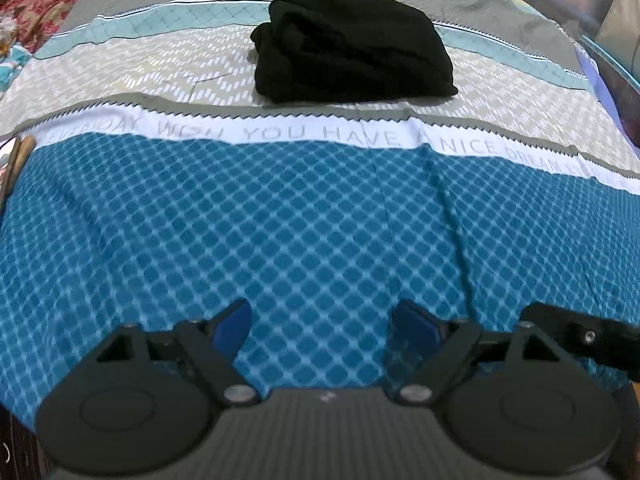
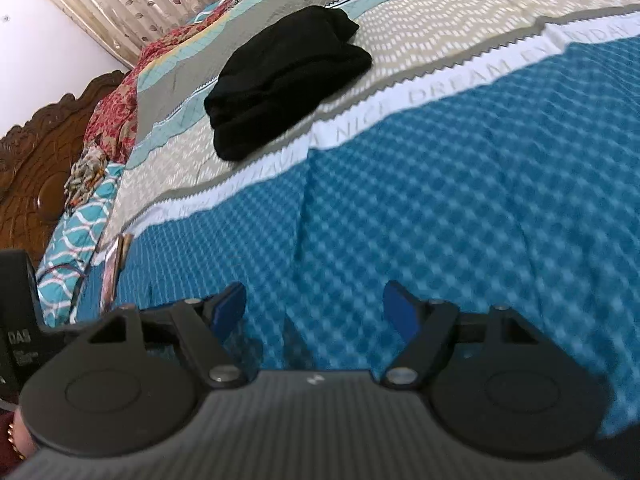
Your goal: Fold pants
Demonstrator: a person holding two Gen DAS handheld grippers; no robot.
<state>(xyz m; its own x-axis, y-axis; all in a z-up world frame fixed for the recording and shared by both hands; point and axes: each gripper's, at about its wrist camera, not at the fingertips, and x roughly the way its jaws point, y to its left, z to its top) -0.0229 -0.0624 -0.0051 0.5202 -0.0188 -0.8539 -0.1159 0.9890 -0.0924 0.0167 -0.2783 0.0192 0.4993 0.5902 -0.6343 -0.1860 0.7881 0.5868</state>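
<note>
A bed [image 2: 480,200] is covered by a patterned blue sheet (lettered band across). A carved wooden headboard [image 2: 36,160] and pleated curtain [image 2: 120,4] are seen beyond.

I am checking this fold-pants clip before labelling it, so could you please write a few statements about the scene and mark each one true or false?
1. The black pants lie in a folded bundle on the bedsheet. True.
2. The left gripper is shut on the pants. False: its jaws stand open over bare sheet, apart from the pants.
3. The right gripper is open and empty. True.
4. The pants rest on the blue checked band. False: they lie on the beige and teal bands beyond the lettered white stripe.
</note>
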